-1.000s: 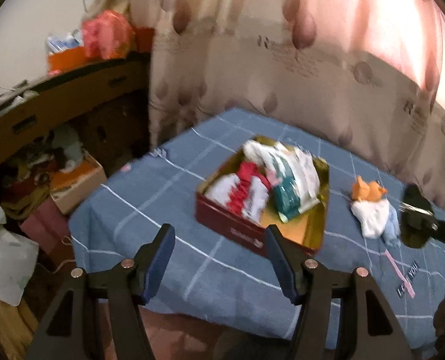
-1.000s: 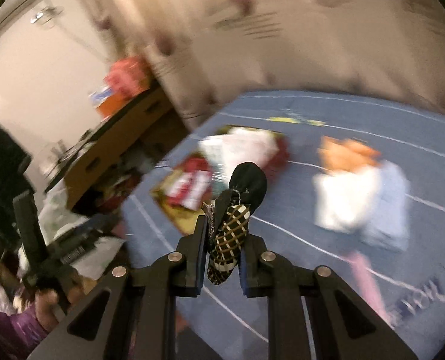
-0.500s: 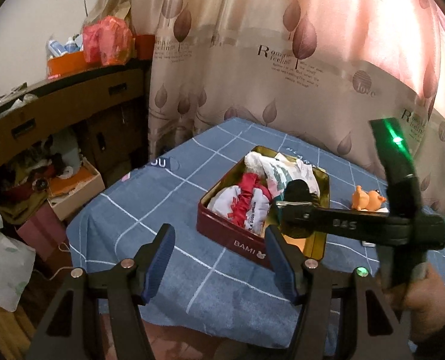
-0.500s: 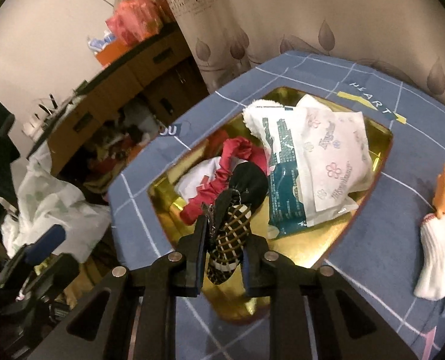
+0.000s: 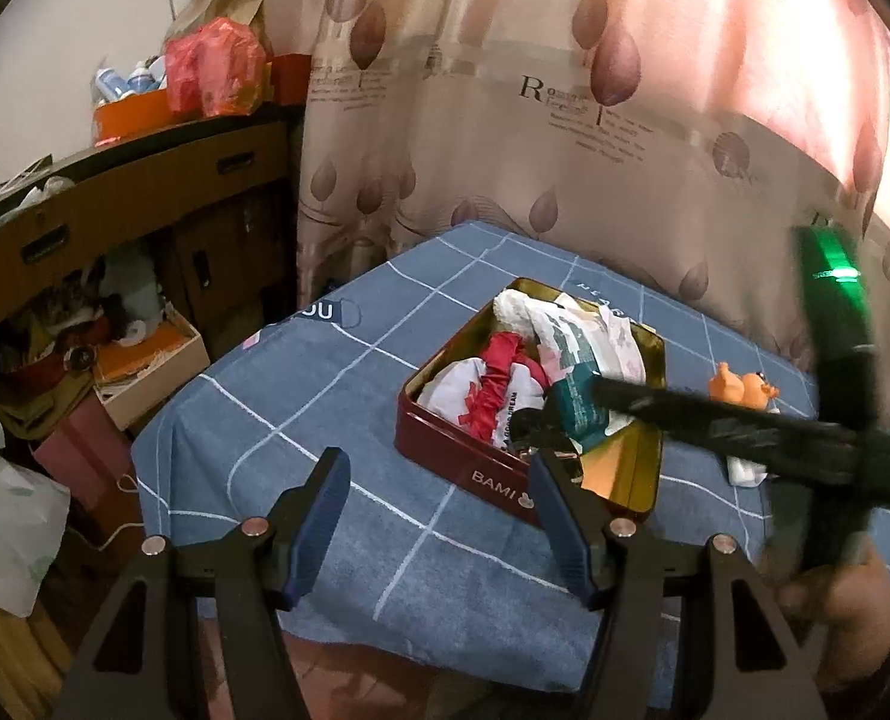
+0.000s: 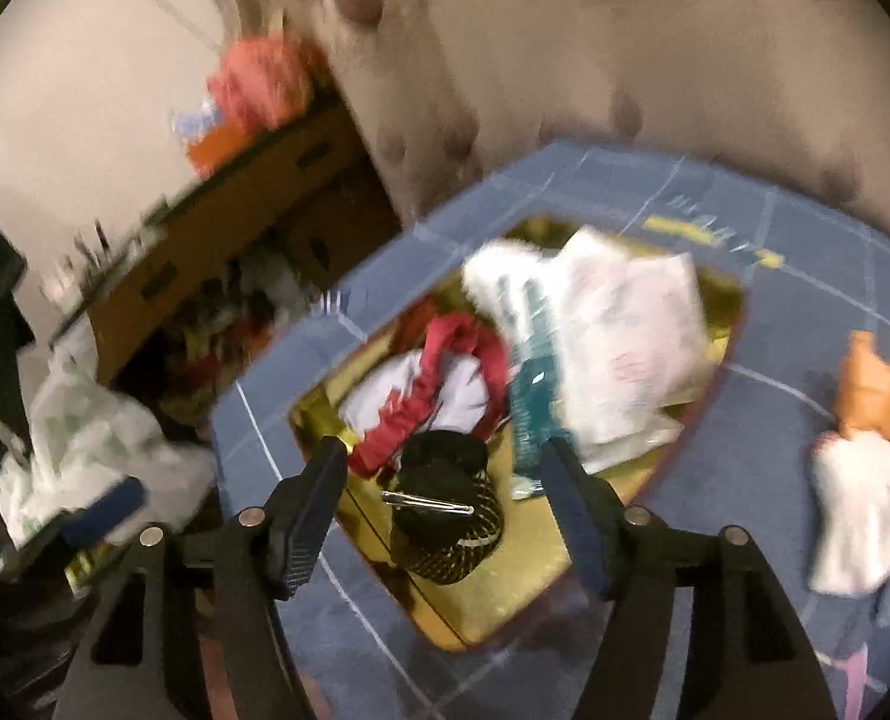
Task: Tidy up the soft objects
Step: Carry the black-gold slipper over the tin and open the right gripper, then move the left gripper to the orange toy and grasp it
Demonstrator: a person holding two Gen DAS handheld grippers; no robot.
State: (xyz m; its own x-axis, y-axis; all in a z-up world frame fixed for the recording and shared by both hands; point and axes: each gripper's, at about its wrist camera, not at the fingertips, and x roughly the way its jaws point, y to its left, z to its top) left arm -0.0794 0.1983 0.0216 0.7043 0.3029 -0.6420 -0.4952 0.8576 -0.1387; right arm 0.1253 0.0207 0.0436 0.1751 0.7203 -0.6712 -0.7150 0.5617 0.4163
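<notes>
A red tin [image 5: 463, 463] with a gold inside [image 6: 505, 600] stands on the blue checked tablecloth [image 5: 300, 408]. It holds a red scrunchie [image 6: 420, 408], white packets [image 6: 619, 342] and a teal pack [image 6: 529, 402]. My right gripper [image 6: 443, 459] hovers over the tin's near corner, its jaws opening. A black, gold-checked soft piece with a metal clip [image 6: 445, 510] lies on the tin floor between the fingers, touching neither pad. My left gripper [image 5: 437, 474] hangs open and empty before the tin. An orange toy [image 5: 742, 387] and a white cloth [image 6: 859, 516] lie right of the tin.
A leaf-print curtain [image 5: 565, 120] hangs behind the table. At the left stand a wooden cabinet [image 5: 114, 210], floor boxes [image 5: 144, 372] and a white plastic bag [image 5: 6, 510]. A person's hand [image 5: 835, 606] holds the right gripper's handle. The table's near edge runs just below the left fingers.
The right gripper carried the black checked piece from the right over the tin, then its jaws parted and the piece dropped into the near corner. The left gripper stayed put.
</notes>
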